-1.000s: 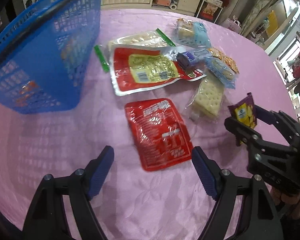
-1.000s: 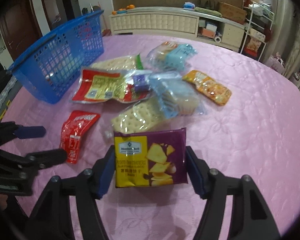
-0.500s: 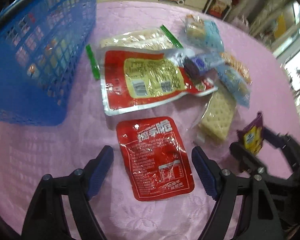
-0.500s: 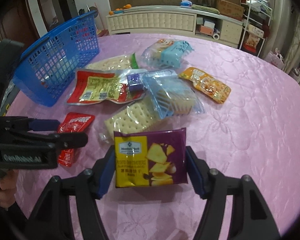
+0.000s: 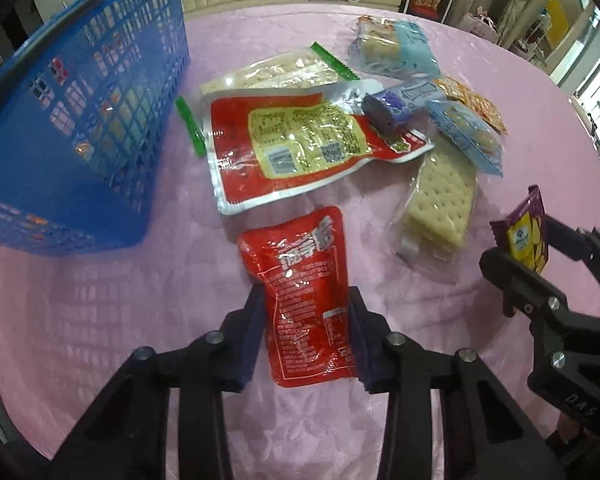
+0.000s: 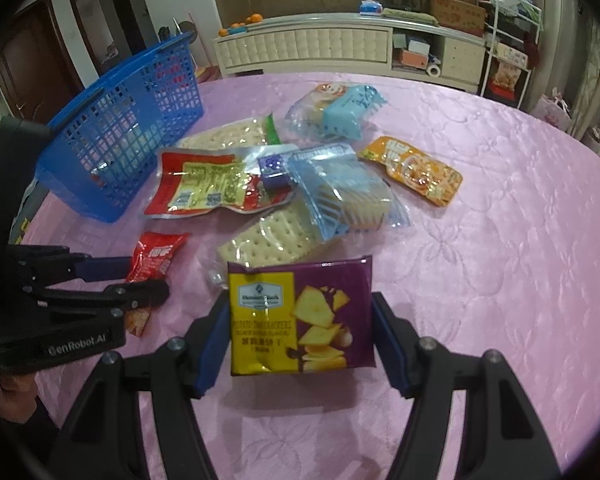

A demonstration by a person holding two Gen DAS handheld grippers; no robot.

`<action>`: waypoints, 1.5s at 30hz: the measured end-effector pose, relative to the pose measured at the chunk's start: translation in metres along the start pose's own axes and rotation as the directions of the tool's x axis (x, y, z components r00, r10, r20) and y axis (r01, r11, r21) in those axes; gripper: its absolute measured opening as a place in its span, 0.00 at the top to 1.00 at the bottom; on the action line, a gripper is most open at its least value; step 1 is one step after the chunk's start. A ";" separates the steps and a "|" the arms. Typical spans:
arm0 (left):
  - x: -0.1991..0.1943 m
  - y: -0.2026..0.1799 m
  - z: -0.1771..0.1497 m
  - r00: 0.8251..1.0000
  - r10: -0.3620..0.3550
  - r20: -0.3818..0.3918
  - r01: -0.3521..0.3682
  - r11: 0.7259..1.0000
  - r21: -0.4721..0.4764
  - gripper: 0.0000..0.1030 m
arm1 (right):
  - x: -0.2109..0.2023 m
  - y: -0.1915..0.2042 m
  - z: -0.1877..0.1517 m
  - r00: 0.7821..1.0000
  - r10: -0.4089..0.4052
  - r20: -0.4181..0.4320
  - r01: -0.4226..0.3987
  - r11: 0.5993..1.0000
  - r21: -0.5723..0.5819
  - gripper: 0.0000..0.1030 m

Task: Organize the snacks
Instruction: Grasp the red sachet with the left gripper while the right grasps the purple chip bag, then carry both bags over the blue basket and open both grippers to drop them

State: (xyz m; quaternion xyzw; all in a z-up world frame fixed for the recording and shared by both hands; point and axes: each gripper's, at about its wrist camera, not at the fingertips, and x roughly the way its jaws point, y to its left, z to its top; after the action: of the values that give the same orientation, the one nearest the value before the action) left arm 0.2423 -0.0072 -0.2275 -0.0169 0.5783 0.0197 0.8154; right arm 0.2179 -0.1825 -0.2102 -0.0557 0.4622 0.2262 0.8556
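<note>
Left tongs, just closing, clenched on red packet; right tongs clamped around purple cracker bag.

table: pink cloth | on it: blue basket, snack packets

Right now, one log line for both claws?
left claw: just closed on small red pouch | right claw: holding purple cracker pack | blue basket: unreached

Blue basket beside snack pile
</note>
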 end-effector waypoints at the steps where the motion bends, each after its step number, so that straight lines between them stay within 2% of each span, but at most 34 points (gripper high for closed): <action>1: -0.001 0.000 -0.004 1.000 0.000 0.007 0.000 1.000 -0.010 0.68 | 0.000 0.001 -0.001 1.000 -0.001 -0.001 0.001 1.000 -0.003 0.32; 6: -0.007 -0.003 -0.018 1.000 0.003 0.031 -0.003 1.000 -0.016 0.72 | 0.005 0.004 -0.006 1.000 0.009 -0.029 -0.008 1.000 0.006 0.32; 11: -0.021 -0.005 -0.030 0.997 -0.061 0.048 0.062 0.998 -0.024 0.73 | 0.002 0.011 -0.007 0.999 0.005 -0.045 -0.005 1.000 -0.001 0.32; 17: -0.062 0.002 -0.036 0.987 -0.091 0.130 0.094 0.996 -0.013 0.73 | -0.027 0.024 0.006 1.000 -0.014 -0.003 0.014 1.000 -0.027 0.32; 23: -0.120 0.017 -0.042 0.964 -0.128 0.231 0.133 0.991 -0.008 0.73 | -0.064 0.050 0.025 0.998 -0.012 0.054 0.015 0.998 -0.065 0.32; 29: -0.168 0.049 -0.039 0.940 -0.154 0.305 0.165 0.986 -0.010 0.73 | -0.096 0.082 0.048 0.994 -0.007 0.114 0.021 0.993 -0.117 0.32; 32: -0.188 0.071 -0.036 0.931 -0.142 0.338 0.157 0.987 -0.019 0.73 | -0.105 0.100 0.065 0.992 0.015 0.129 0.002 0.991 -0.133 0.32; 39: -0.213 0.118 -0.022 0.922 -0.095 0.375 0.118 0.992 -0.040 0.73 | -0.116 0.141 0.102 0.983 0.061 0.175 -0.027 0.982 -0.187 0.32; 45: -0.218 0.151 -0.001 0.921 -0.080 0.381 0.112 0.992 -0.063 0.73 | -0.106 0.171 0.128 0.980 0.089 0.179 -0.048 0.974 -0.220 0.32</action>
State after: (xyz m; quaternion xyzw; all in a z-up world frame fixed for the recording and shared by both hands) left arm 0.1611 0.1412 -0.0232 -0.0752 0.4077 0.0067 0.9100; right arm 0.1909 -0.0266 -0.0318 -0.1100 0.3539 0.3085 0.8761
